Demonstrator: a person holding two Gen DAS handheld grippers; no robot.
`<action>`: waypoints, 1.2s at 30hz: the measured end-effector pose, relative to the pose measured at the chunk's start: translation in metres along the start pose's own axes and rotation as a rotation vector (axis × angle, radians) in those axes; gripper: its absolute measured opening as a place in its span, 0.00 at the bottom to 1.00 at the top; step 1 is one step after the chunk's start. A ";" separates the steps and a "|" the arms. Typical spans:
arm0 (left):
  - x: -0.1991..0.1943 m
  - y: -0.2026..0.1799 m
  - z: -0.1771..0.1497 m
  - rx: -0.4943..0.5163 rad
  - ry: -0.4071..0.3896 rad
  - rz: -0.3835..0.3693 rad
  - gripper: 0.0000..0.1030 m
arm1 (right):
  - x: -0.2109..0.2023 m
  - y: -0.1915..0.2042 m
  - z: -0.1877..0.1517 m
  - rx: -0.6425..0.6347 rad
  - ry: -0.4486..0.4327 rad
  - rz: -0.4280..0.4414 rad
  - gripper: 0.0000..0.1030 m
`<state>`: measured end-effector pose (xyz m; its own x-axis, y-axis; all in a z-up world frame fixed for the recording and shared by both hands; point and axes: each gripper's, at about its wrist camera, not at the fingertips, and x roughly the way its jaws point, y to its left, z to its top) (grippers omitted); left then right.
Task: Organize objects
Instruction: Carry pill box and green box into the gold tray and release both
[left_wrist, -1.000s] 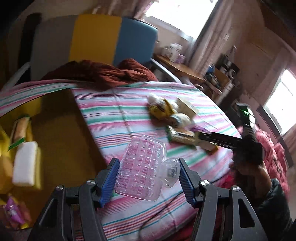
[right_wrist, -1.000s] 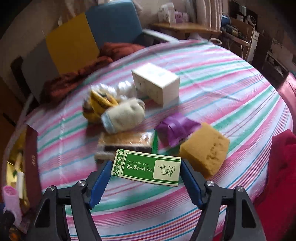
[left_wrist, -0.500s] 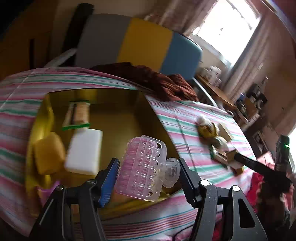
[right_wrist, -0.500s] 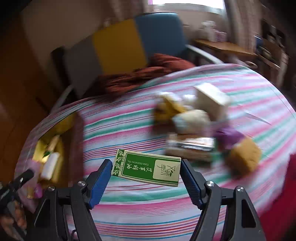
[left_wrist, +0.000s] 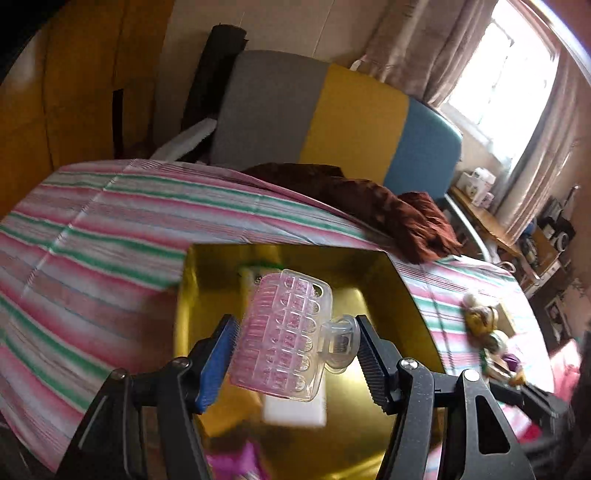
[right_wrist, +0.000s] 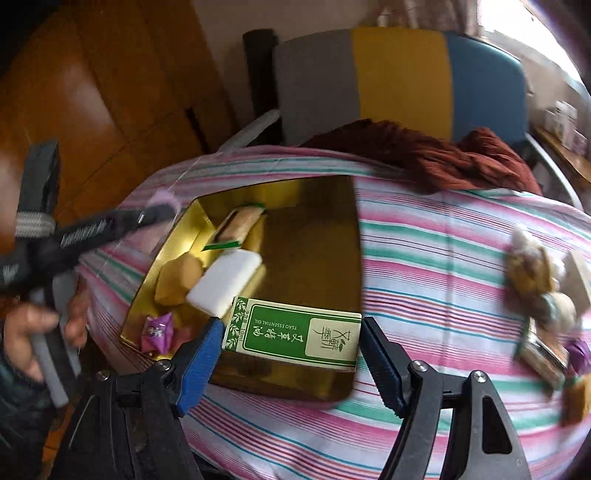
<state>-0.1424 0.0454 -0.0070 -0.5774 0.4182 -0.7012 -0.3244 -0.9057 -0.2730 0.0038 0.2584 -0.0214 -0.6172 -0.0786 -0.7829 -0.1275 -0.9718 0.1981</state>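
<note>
A clear pink hair claw clip (left_wrist: 286, 338) is clamped in the left gripper (left_wrist: 293, 354) above the gold tray (right_wrist: 314, 258). The right gripper (right_wrist: 291, 352) pinches a green essential-oil box (right_wrist: 291, 334) over the tray's near edge. Inside lie a white block (right_wrist: 225, 282), a yellow sponge (right_wrist: 177, 278) and a purple packet (right_wrist: 157, 332), on the striped tablecloth (right_wrist: 443, 258).
</note>
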 end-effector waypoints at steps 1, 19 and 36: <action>0.004 0.004 0.006 -0.003 -0.003 0.017 0.64 | 0.006 0.005 0.002 -0.006 0.008 0.009 0.73; -0.021 0.034 -0.010 -0.112 -0.066 0.094 0.87 | 0.046 0.034 -0.007 -0.033 0.077 0.025 0.81; -0.048 -0.018 -0.081 0.024 -0.070 0.159 0.91 | 0.018 0.019 -0.021 0.000 -0.002 -0.103 0.81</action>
<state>-0.0482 0.0364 -0.0215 -0.6730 0.2744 -0.6868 -0.2423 -0.9592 -0.1458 0.0070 0.2340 -0.0442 -0.6024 0.0224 -0.7979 -0.1901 -0.9749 0.1162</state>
